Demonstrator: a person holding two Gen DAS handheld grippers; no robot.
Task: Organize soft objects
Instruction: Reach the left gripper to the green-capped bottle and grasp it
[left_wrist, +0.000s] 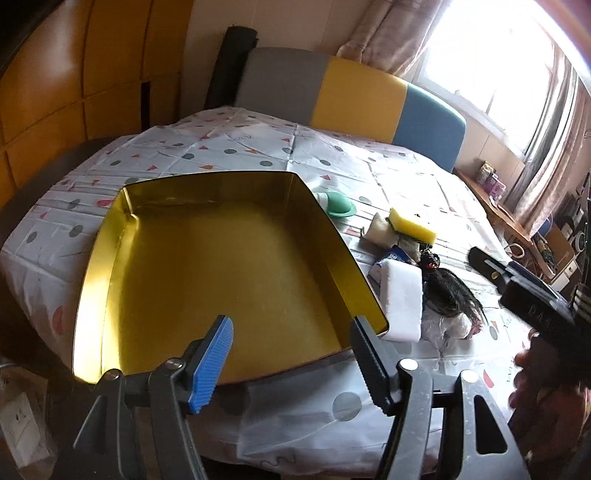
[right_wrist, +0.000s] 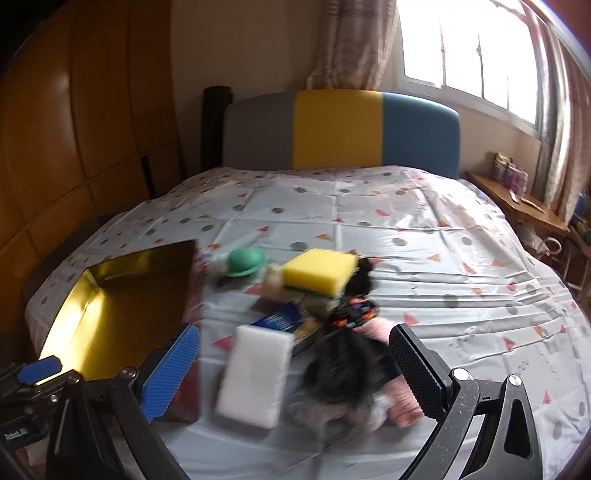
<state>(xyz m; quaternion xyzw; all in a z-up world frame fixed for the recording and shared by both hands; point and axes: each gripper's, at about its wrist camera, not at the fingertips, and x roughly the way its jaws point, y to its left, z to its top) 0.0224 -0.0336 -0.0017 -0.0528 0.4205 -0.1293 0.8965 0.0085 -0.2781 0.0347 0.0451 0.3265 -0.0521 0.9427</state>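
Note:
A gold tin tray (left_wrist: 207, 266) lies on the patterned bed cover, empty; it shows at the left in the right wrist view (right_wrist: 122, 295). Beside it is a pile of soft things: a white foam block (right_wrist: 255, 373), a yellow sponge (right_wrist: 319, 271), a green round item (right_wrist: 245, 260), a black hairy piece (right_wrist: 347, 369) and pink cloth (right_wrist: 402, 398). The white block (left_wrist: 402, 295) and yellow sponge (left_wrist: 412, 225) also show in the left wrist view. My left gripper (left_wrist: 291, 362) is open over the tray's near edge. My right gripper (right_wrist: 295, 373) is open above the white block and the black piece.
A grey, yellow and blue headboard (right_wrist: 340, 129) stands at the back. A wooden wardrobe (right_wrist: 74, 129) is on the left, a window and a low wooden shelf (right_wrist: 517, 199) on the right. The right gripper's body (left_wrist: 532, 291) shows at the right of the left wrist view.

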